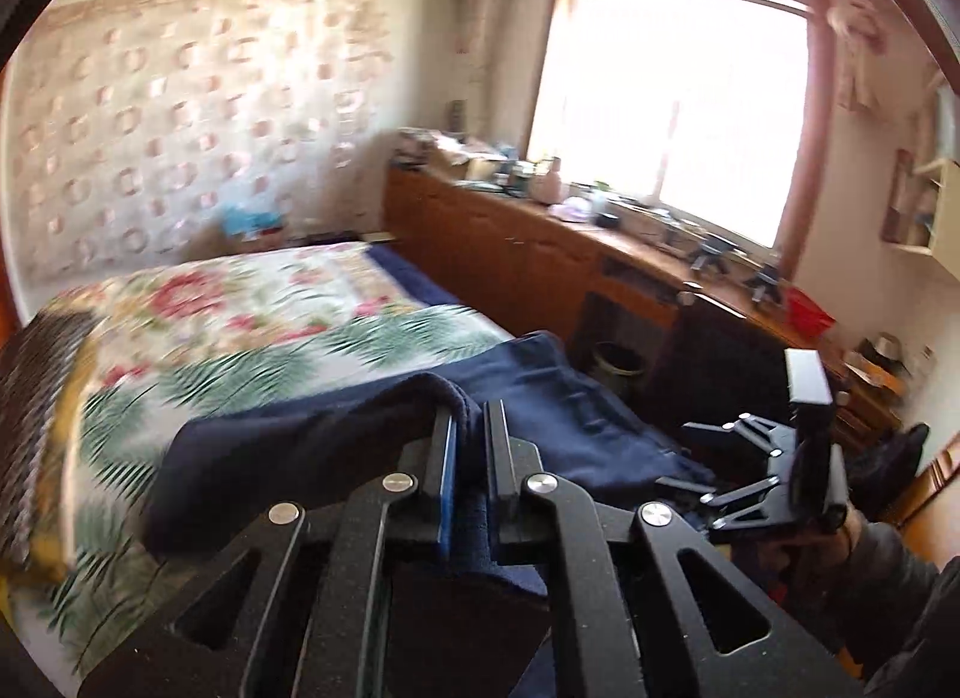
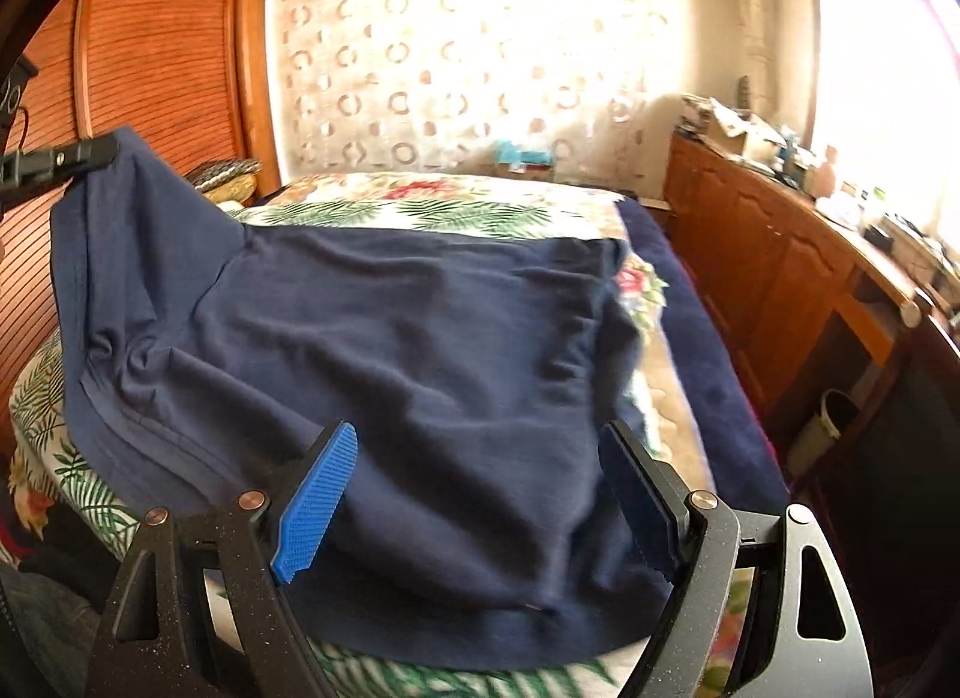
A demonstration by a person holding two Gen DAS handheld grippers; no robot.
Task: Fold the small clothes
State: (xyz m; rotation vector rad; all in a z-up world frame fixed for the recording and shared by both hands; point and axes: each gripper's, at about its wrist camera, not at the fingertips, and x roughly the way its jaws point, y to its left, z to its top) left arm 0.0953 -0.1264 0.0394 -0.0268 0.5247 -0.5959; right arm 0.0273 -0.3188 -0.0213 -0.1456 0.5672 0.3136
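On the bed (image 2: 456,206), over its palm-and-flower cover, lies the navy garment (image 2: 390,338) we are meant to fold. Most of it is spread across the near part of the bed, wrinkled and only loosely flat, while one corner is raised off the cover toward the wooden wardrobe (image 2: 162,56) that stands beside the bed.

Our left tool (image 1: 468,428) has its jaws drawn almost together, and a thick fold of the navy cloth is pinched between the pads; from the right wrist view that same tool shows at the picture's edge with the lifted corner hanging from it. Our right tool (image 2: 480,488) stands wide, its blue pad and its dark pad on either side of the near hem. The cloth lies between them, but the pads do not press on it, so it holds nothing.

As for progress, we judge the fold to be at its very start. No clean crease or doubled layer shows anywhere on the garment; it is one sheet, with a single corner picked up. What is left, as far as we can tell, is nearly everything: the right tool needs a grip on the near hem, the raised side has to be carried across the rest of the cloth on the bed, and further folds must follow. No other clothes, folded or waiting, can be clearly made out on the bed.
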